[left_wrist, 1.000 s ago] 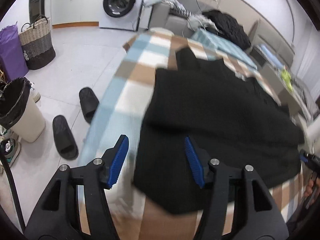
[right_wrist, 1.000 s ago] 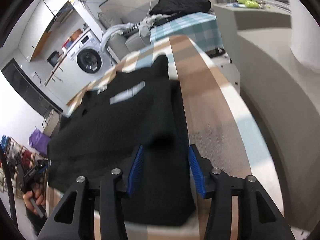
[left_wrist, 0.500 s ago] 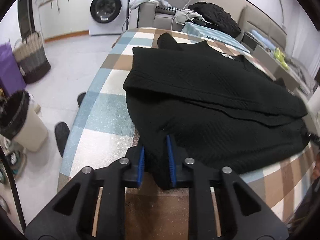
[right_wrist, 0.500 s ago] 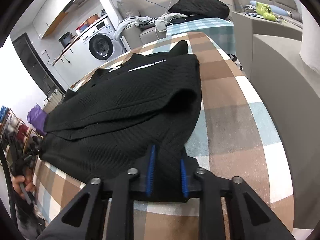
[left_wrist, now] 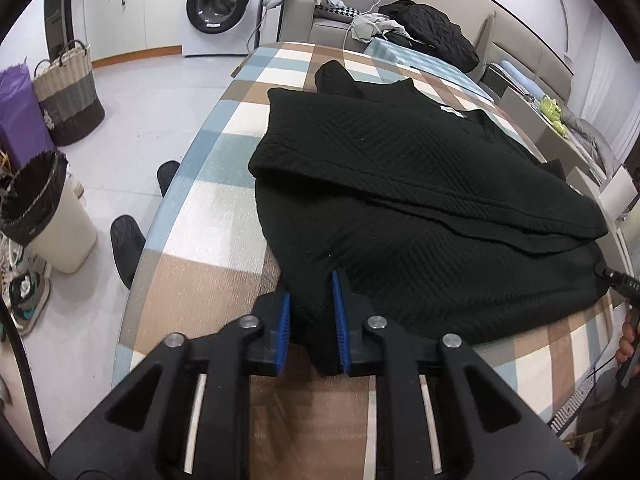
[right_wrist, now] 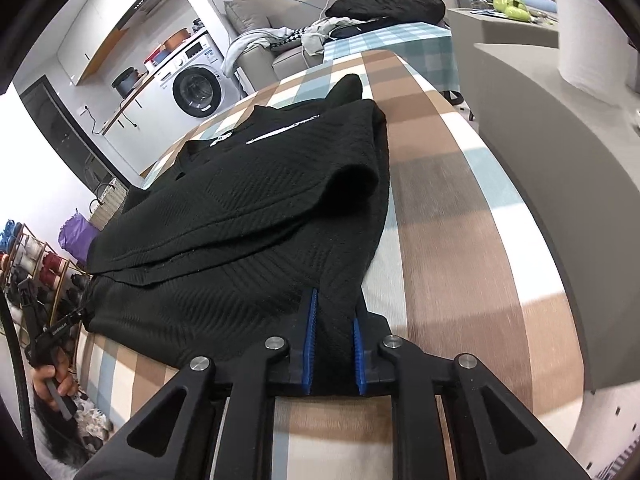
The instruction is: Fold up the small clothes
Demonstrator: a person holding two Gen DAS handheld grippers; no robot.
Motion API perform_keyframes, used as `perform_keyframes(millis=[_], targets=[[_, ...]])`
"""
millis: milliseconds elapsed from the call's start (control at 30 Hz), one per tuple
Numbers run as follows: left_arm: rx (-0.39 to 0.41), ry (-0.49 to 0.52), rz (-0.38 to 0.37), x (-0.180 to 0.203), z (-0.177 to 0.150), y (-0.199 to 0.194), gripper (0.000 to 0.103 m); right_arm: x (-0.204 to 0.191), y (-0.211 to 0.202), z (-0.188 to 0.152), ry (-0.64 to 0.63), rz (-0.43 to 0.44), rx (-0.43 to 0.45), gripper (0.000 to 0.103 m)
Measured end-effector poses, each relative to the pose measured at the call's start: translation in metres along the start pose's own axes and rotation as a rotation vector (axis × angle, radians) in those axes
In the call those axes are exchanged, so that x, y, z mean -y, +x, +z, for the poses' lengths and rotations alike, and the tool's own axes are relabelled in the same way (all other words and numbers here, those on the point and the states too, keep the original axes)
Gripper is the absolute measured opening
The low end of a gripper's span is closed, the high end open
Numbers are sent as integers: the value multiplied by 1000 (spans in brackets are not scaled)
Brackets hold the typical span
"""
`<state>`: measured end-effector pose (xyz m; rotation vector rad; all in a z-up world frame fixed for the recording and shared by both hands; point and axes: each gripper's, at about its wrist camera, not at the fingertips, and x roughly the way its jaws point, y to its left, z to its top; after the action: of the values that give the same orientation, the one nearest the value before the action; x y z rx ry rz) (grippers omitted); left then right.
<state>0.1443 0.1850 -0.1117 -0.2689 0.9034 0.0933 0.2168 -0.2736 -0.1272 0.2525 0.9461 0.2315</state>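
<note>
A black knit sweater [left_wrist: 420, 200] lies on the checked tablecloth [left_wrist: 216, 204], its upper half folded over the lower half. It also shows in the right wrist view [right_wrist: 256, 216]. My left gripper [left_wrist: 311, 320] is shut on the sweater's near left hem corner, low at the table. My right gripper [right_wrist: 333, 344] is shut on the near right hem corner. The right gripper's tip [left_wrist: 616, 278] shows at the far right of the left wrist view; the left gripper, held by a hand [right_wrist: 48, 372], shows at the left of the right wrist view.
On the floor to the left are a bin [left_wrist: 44, 216], black slippers [left_wrist: 126, 244], a woven basket [left_wrist: 66, 104] and a washing machine [left_wrist: 220, 4]. A sofa with clothes [left_wrist: 420, 28] stands behind the table. A grey counter [right_wrist: 560, 152] runs along the right.
Both grippers went from open above the sweater down to its near hem and shut on the two corners. Since half a second ago they have hardly moved.
</note>
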Motion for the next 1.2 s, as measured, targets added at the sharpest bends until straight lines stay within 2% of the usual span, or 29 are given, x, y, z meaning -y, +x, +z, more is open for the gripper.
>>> perform_keyframes(millis=[133, 167, 200, 233, 300, 433, 533, 600, 700, 833, 1000, 1100, 1200], targets=[[41, -67, -15, -9, 5, -15, 20, 6, -13, 11, 61, -75, 74, 31], [60, -89, -31, -13, 6, -21, 21, 8, -19, 14, 89, -81, 96, 31], [74, -117, -54, -15, 10, -26, 25, 11, -23, 19, 111, -60, 119, 32], [78, -132, -74, -18, 16, -27, 31, 10, -26, 22, 123, -40, 133, 40], [77, -153, -109, -17, 24, -25, 36, 6, -28, 28, 134, 2, 150, 45], [30, -188, -155, -13, 33, -5, 37, -1, -11, 36, 158, 130, 118, 47], [-23, -239, -185, -14, 36, 7, 37, 1, 8, 32, 208, 164, 66, 47], [-25, -263, -208, -13, 37, 3, 37, 4, 19, 30, 243, 184, 52, 47], [7, -209, -175, -5, 40, -7, 37, 10, 26, 33, 278, 195, 59, 47], [31, -206, -177, -5, 41, -17, 49, 17, 34, 43, 308, 194, 88, 51], [33, -193, -163, -4, 42, -23, 49, 22, 43, 58, 348, 142, 153, 51], [66, -171, -158, -3, 44, -36, 49, 19, 44, 63, 344, 163, 163, 51], [68, -166, -194, -4, 41, -42, 54, 12, 34, 68, 305, 226, 205, 51]])
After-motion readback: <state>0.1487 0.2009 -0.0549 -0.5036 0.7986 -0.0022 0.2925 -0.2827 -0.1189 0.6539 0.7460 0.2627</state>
